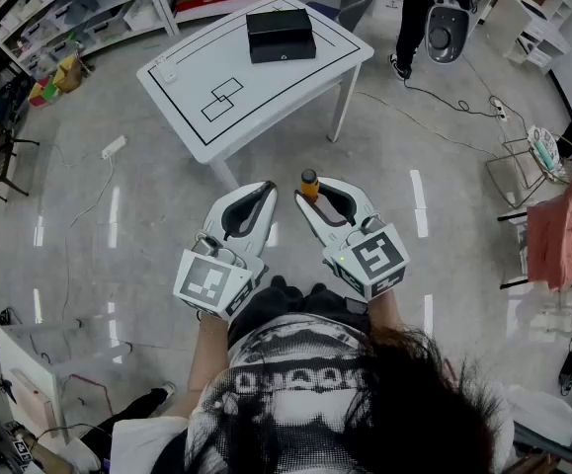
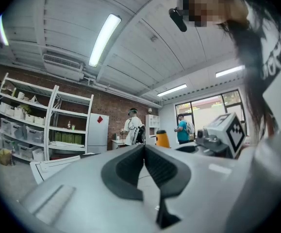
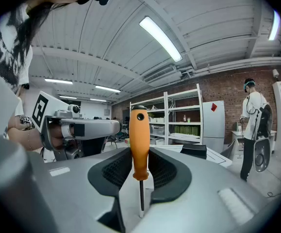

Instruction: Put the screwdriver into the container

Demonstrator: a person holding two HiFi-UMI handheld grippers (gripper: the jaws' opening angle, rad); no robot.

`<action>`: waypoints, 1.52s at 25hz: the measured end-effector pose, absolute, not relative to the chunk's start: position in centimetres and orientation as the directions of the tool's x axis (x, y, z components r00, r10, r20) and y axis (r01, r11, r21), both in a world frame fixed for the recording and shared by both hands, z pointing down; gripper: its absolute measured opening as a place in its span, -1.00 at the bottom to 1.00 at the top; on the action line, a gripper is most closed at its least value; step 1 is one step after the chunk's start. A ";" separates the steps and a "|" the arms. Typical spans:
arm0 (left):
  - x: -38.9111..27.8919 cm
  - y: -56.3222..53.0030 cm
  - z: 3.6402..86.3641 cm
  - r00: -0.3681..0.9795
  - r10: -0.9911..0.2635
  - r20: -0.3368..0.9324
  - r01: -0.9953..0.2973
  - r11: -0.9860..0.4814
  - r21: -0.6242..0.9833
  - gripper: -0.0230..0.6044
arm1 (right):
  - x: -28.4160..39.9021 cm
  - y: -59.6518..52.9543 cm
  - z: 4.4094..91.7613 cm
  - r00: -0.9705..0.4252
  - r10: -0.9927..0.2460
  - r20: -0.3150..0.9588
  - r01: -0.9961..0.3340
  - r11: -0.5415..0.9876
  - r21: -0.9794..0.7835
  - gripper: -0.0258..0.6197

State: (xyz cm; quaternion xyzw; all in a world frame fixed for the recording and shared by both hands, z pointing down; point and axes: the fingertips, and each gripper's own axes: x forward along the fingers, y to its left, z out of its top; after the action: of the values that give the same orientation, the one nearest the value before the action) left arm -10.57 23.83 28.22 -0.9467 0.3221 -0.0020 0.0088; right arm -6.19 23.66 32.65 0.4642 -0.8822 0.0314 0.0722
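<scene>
Right gripper (image 3: pixel 140 154) pinches the screwdriver (image 3: pixel 139 135) upright; left gripper (image 2: pixel 144 150) pressed together, seemingly empty.

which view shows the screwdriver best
The right gripper view: the screwdriver stands upright between the jaws, orange handle and shaft both visible. The head view shows only its handle top, the left gripper view only its handle.

Container (image 1: pixel 281 35) on table (image 1: pixel 287 81)
</scene>
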 end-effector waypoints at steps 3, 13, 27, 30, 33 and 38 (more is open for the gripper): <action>-11.4 23.6 28.5 0.793 -0.609 0.002 -0.609 -0.793 -0.012 -0.93 | -7.0 23.4 32.8 -0.559 -0.814 0.160 -0.823 0.567 0.011 -0.60; -14.6 21.7 29.3 0.810 -0.586 0.015 -0.587 -0.810 0.001 -0.93 | -10.4 21.5 33.6 -0.555 -0.814 0.172 -0.827 0.562 -0.008 -0.60; -15.6 18.4 32.0 0.851 -0.524 0.027 -0.524 -0.849 0.060 -0.93 | -12.0 19.6 36.1 -0.507 -0.826 0.246 -0.851 0.524 0.008 -0.60; -15.1 17.2 31.8 0.853 -0.521 0.013 -0.521 -0.851 0.065 -0.93 | -11.5 18.5 36.1 -0.498 -0.830 0.250 -0.856 0.516 0.008 -0.60; -14.5 15.7 31.9 0.844 -0.536 0.003 -0.535 -0.842 0.070 -0.93 | -10.6 17.2 36.4 -0.501 -0.828 0.252 -0.855 0.519 0.007 -0.60; -12.6 12.5 32.4 0.830 -0.557 0.022 -0.557 -0.828 0.068 -0.93 | -8.3 13.9 36.9 -0.522 -0.816 0.249 -0.843 0.538 -0.004 -0.60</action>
State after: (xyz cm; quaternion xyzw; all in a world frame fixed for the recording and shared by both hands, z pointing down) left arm -12.59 12.47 32.40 -0.9560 0.2912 -0.0008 -0.0356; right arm -8.34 13.86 36.95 0.4766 -0.8701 0.0620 0.1091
